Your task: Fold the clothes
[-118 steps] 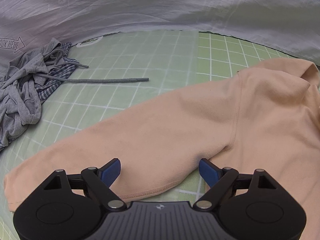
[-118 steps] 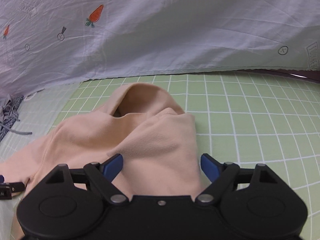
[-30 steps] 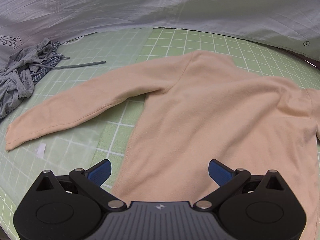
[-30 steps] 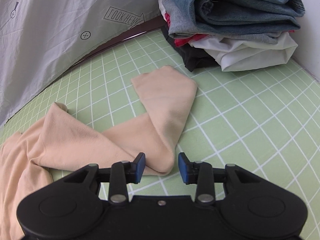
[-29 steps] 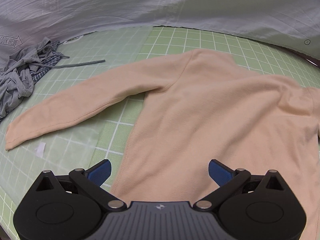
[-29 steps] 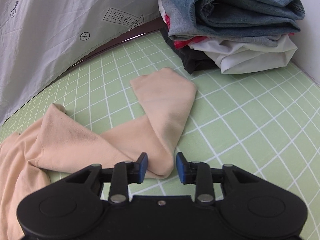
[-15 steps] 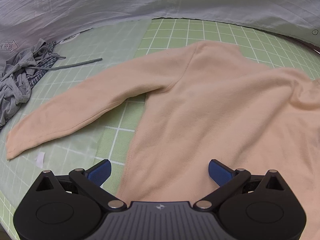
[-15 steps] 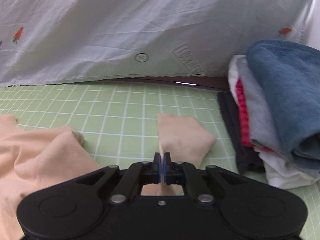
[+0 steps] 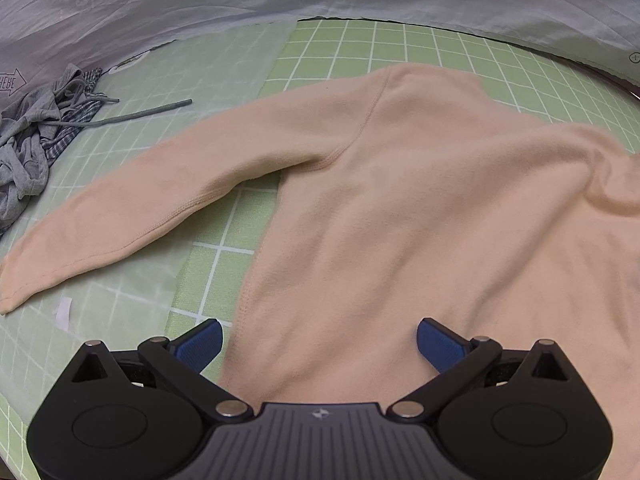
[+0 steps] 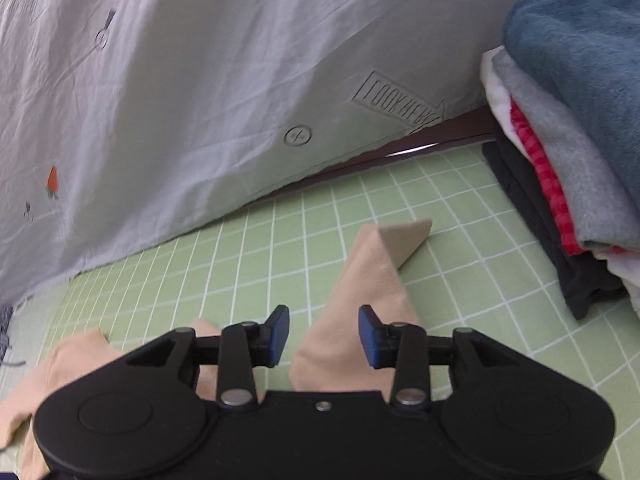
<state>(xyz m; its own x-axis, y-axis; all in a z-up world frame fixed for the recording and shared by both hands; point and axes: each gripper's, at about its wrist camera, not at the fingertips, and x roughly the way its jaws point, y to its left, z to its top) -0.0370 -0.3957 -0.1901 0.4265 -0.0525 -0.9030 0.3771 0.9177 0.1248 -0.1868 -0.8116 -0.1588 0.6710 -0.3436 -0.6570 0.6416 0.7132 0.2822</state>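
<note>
The left claw gapes wide, empty, over the hem of the peach sweater spread flat on the green grid mat. The right claw stands partly open, gripping nothing; the sweater's sleeve rises between its fingers.

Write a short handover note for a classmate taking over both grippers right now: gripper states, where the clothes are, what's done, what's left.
Left gripper: open, over the sweater hem, holding nothing.
Right gripper: open, jaws either side of the right sleeve, not gripping it.
Sweater lies spread on the green mat; its left sleeve is stretched out flat, the right sleeve's cuff is turned over.
Folded stack sits at the mat's right; grey pile at the left is unfolded.
Done: sweater laid out. Left: flatten the cuff, fold sleeves in, fold the body, probably stack it, then the grey pile.
</note>
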